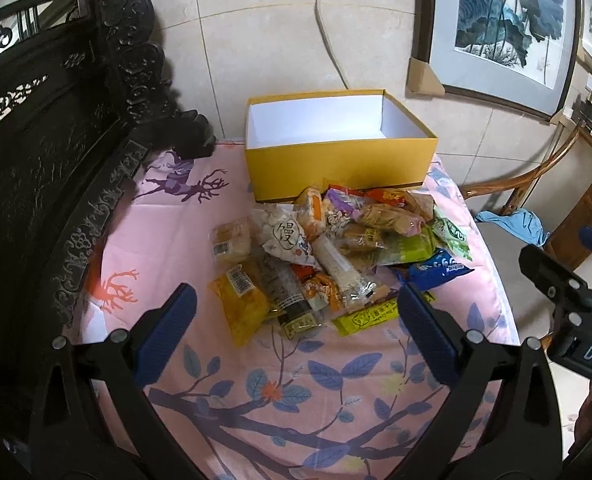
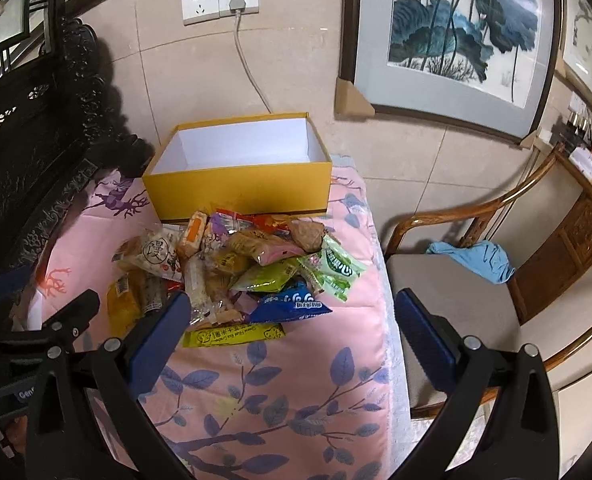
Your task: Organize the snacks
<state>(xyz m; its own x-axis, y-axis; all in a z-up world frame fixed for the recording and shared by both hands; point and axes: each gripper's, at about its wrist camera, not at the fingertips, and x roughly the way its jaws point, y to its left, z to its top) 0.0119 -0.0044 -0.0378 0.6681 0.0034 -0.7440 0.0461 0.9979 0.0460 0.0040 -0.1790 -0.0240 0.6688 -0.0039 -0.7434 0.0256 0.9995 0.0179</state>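
A pile of wrapped snacks [image 1: 328, 248] lies on a pink floral cloth [image 1: 304, 380], just in front of an open yellow box [image 1: 336, 160] with a bare white inside. The same snack pile [image 2: 232, 268] and yellow box [image 2: 240, 184] show in the right wrist view. My left gripper [image 1: 296, 312] is open, hovering at the near edge of the pile with nothing between its fingers. My right gripper [image 2: 292, 320] is open too, above the pile's near right side, over a yellow-green bar [image 2: 232, 334] and a blue packet [image 2: 296, 304]. The right gripper's body [image 1: 568, 292] appears at the right edge of the left wrist view.
A dark carved wooden piece [image 1: 56, 160] borders the cloth on the left. A tiled wall with an outlet and cable [image 1: 324, 20] stands behind the box. A wooden chair [image 2: 476, 280] with a blue cloth [image 2: 480, 260] sits to the right. Framed paintings [image 2: 456, 40] lean on the wall.
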